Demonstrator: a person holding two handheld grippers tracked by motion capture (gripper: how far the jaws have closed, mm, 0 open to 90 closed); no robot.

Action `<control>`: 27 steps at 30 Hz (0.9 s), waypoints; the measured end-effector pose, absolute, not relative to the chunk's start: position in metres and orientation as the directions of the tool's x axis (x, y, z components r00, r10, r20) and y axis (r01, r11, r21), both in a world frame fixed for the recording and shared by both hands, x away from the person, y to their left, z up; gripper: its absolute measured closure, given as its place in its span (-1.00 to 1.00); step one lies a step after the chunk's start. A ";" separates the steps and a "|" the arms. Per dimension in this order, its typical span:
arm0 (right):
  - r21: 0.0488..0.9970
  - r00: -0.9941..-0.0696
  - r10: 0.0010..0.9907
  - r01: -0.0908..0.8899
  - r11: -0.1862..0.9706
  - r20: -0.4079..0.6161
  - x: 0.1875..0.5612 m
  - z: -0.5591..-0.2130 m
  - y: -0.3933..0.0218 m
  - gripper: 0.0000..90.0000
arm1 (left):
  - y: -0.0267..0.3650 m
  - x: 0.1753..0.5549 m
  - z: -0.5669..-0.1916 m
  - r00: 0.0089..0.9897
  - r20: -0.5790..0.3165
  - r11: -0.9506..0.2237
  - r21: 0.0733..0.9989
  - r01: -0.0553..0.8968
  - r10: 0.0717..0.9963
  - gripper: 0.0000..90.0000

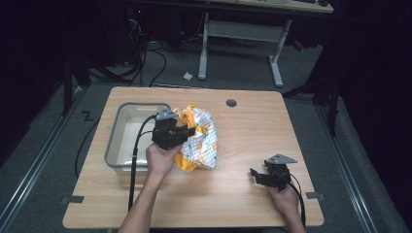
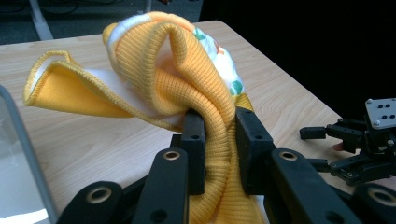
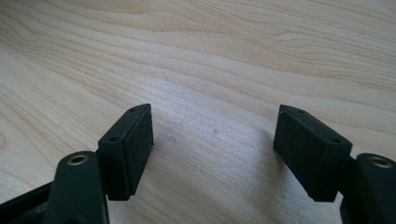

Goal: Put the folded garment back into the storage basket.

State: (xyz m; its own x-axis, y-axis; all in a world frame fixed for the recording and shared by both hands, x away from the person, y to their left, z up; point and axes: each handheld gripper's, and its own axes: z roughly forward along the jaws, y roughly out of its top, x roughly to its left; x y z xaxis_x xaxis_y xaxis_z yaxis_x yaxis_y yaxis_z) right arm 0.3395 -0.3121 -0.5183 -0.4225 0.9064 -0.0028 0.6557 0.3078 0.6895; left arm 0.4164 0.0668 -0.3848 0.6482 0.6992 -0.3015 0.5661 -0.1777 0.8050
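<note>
A yellow and white patterned garment [image 1: 199, 138] is bunched near the middle of the wooden table [image 1: 243, 121], partly lifted. My left gripper [image 1: 187, 132] is shut on its yellow ribbed cuff [image 2: 219, 130], which is pinched between the two black pads [image 2: 194, 140]. The cloth [image 2: 154, 60] folds up and over in front of the jaws. My right gripper [image 1: 253, 174] rests low at the table's right front, held by a hand. Its jaws stand wide apart over bare wood, and nothing lies between the pads [image 3: 133, 144]. The right gripper [image 2: 317, 147] also appears far off in the left gripper view.
A grey plastic bin [image 1: 116, 133] stands at the table's left, just beside the left hand. Its rim [image 2: 23, 154] shows at the left of the left gripper view. A round cable hole [image 1: 231, 103] lies near the far edge. Desk legs and cables stand on the floor behind.
</note>
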 end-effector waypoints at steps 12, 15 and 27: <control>0.689 -0.422 0.906 0.656 0.308 -0.003 0.340 -0.518 -0.312 -0.36 | 0.084 0.420 -0.372 0.640 -0.291 -0.167 0.815 0.556 0.711 0.68; 0.689 -0.422 0.906 0.656 0.308 -0.003 0.340 -0.518 -0.312 -0.36 | 0.089 0.421 -0.369 0.637 -0.295 -0.157 0.817 0.554 0.713 0.68; 0.690 -0.422 0.906 0.656 0.307 -0.003 0.340 -0.518 -0.312 -0.36 | 0.110 0.423 -0.364 0.617 -0.306 -0.126 0.822 0.556 0.725 0.68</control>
State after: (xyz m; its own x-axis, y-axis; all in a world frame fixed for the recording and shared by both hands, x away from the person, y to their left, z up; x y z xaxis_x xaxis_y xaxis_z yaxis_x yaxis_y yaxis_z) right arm 0.3396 -0.3120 -0.5183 -0.4223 0.9065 -0.0026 0.6557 0.3075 0.6896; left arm 0.4229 0.1102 -0.3638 0.6168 0.7254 -0.3055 0.5556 -0.1263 0.8218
